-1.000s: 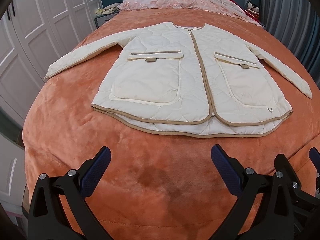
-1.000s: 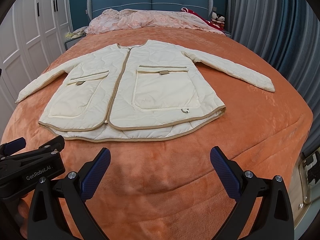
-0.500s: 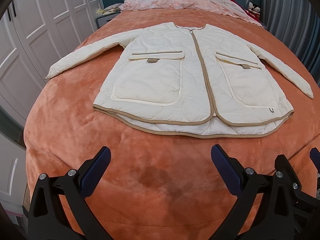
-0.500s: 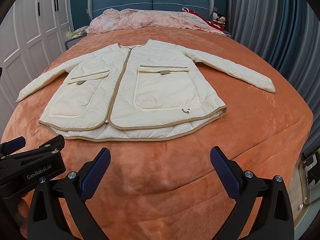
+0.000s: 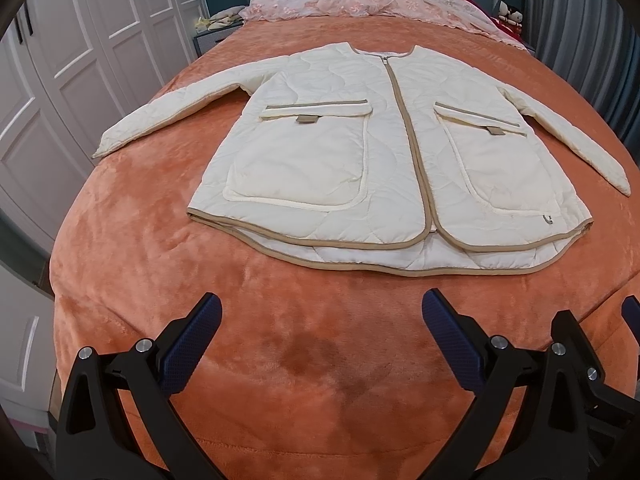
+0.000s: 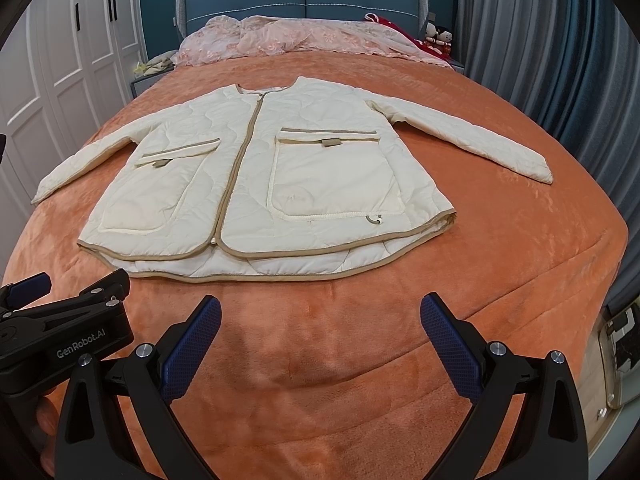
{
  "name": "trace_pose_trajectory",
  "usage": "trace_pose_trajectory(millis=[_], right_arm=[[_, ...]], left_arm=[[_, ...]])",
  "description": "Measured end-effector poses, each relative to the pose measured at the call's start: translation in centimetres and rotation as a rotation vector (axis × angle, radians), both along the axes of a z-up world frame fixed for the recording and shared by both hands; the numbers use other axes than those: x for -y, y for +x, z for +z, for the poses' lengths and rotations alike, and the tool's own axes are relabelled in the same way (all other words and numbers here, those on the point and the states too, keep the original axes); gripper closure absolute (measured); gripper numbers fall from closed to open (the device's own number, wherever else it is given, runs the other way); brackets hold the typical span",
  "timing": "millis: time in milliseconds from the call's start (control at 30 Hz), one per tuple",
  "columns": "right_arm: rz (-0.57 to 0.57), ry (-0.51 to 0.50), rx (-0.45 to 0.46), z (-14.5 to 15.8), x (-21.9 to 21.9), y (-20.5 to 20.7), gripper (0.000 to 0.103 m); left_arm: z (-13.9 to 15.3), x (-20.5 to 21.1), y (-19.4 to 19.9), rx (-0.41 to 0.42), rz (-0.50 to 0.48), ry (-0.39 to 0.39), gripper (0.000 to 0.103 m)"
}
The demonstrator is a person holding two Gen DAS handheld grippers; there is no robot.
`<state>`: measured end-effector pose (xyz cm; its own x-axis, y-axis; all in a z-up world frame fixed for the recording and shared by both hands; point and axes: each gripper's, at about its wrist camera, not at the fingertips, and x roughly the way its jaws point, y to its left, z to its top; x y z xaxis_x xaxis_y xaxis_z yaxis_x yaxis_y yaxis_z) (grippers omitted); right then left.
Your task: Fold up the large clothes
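1. A cream quilted jacket with tan binding and two flap pockets (image 5: 384,160) lies flat, front up, sleeves spread, in the middle of the orange plush bedspread (image 5: 160,280).
2. The left tool (image 5: 320,336) hangs over the bedspread's near end, short of the jacket's hem, blue pads spread wide, gripping nothing.
3. The right tool (image 6: 320,336) hangs there too, spread wide and empty.
4. Against a second ago, the jacket sits slightly lower in both views; its lie is unchanged.

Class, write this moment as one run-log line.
jacket: flat, zipped, sleeves spread | bed: under it | left gripper: open, short of hem | right gripper: open, short of hem
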<state>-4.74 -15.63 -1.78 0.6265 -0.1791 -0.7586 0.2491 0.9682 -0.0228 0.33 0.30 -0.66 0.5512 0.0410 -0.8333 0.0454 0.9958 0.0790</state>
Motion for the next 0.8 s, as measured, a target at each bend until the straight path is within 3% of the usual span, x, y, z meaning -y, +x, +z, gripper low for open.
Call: trace_pose_trajectory(millis=[533,700,800], right_arm=[[0.007,0.037,-0.042,-1.5,1.8,2.8,0.005],[-0.061,0.069,-0.029,-1.1,6.4,5.2,0.005],[-0.157,0.114,-0.01,-0.6,12.2,7.1,0.005]], left_arm=[[-2.1,1.0,2.5,-0.061,-0.009,0.013,0.005],[-1.9,1.0,4.9,-0.061,0.009,-0.002,0.005],[-1.7,0.9,7.0,-0.061,0.019,-0.016,0.005]])
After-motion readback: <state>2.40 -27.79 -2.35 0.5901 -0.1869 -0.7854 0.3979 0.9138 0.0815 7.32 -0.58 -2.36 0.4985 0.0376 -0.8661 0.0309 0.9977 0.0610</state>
